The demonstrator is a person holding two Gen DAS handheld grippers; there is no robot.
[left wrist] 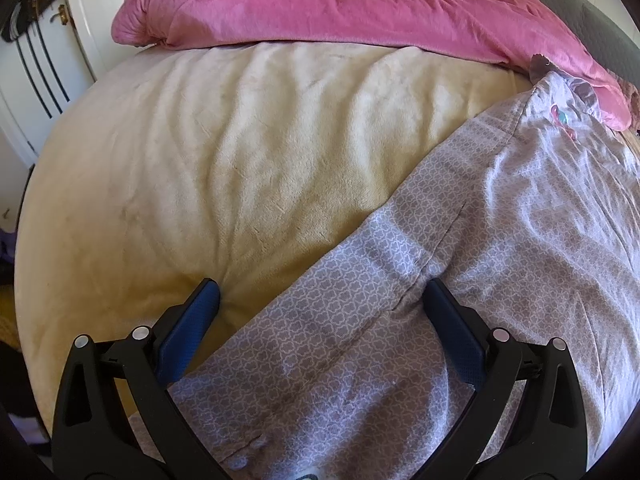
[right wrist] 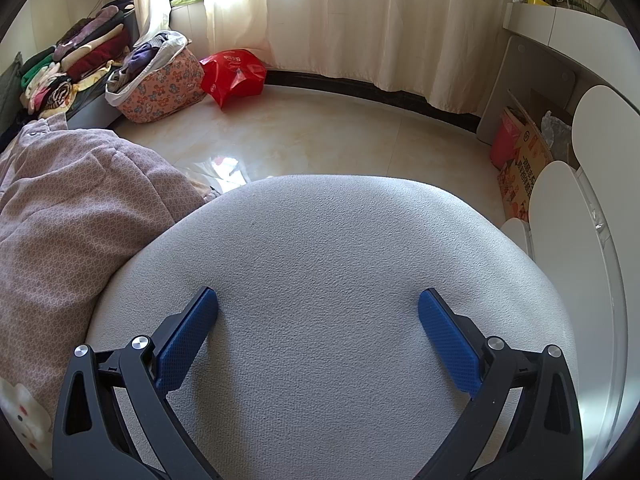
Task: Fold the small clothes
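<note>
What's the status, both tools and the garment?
Left tool open over grey-patterned cotton garment, spread on cream fleece blanket. Right tool open over grey fabric cushion. Nothing blocking.

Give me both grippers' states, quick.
Left gripper: open, holding nothing, fingers straddling the patterned garment.
Right gripper: open, empty, over the grey cushion.

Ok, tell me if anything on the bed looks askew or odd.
The patterned garment lies diagonally and wrinkled on the cream blanket, its sleeve spread out, not yet folded. The pink blanket is bunched along the far edge. Nothing looks spilled or damaged.
</note>
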